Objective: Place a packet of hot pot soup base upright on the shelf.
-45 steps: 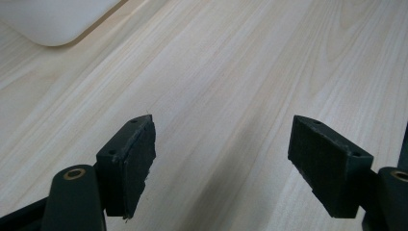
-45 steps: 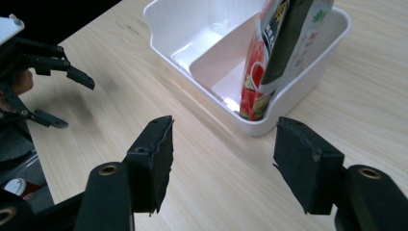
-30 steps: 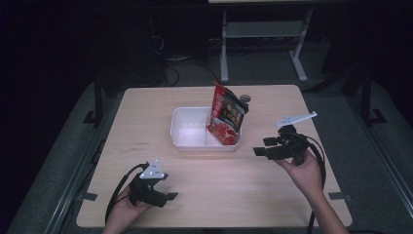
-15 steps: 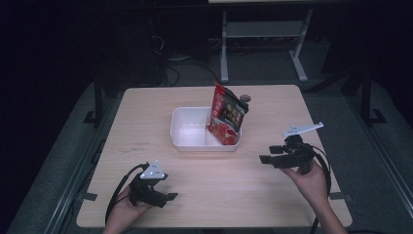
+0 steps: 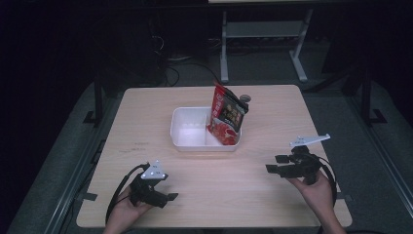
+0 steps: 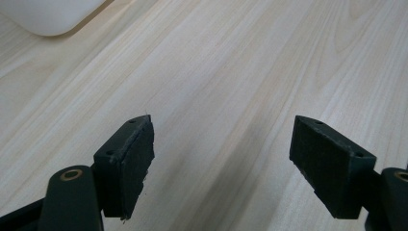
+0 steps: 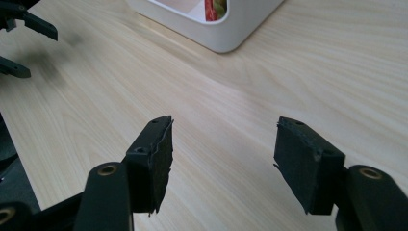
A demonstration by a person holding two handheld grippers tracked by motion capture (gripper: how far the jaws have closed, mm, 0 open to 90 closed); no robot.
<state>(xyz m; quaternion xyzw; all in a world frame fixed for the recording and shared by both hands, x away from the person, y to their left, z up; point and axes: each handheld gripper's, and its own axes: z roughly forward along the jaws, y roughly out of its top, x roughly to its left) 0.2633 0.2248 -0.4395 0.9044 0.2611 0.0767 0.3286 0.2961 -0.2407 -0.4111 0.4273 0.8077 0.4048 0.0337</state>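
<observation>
A white tray (image 5: 187,141) sits at the middle of the wooden table (image 5: 209,195); a red snack bag (image 5: 226,117) stands upright in its right end. My left gripper (image 5: 171,197) rests low at the table's front left, open, with bare wood between its jaws (image 6: 221,154). At the front right my right gripper (image 5: 274,165) is held in a hand, open and holding nothing, pointing left across the table. Its own view (image 7: 221,163) looks over bare wood toward the tray's corner (image 7: 226,36), with a strip of the red bag (image 7: 215,8) inside.
A small round dark object (image 5: 244,98) lies behind the bag. The left gripper's jaws (image 7: 29,29) appear far off in the right gripper view. A metal stand (image 5: 263,44) is on the dark floor beyond the table. The table edges drop to grey flooring.
My right gripper has moved down and toward the table's near right edge, away from the bag. The left gripper has stayed where it was.
</observation>
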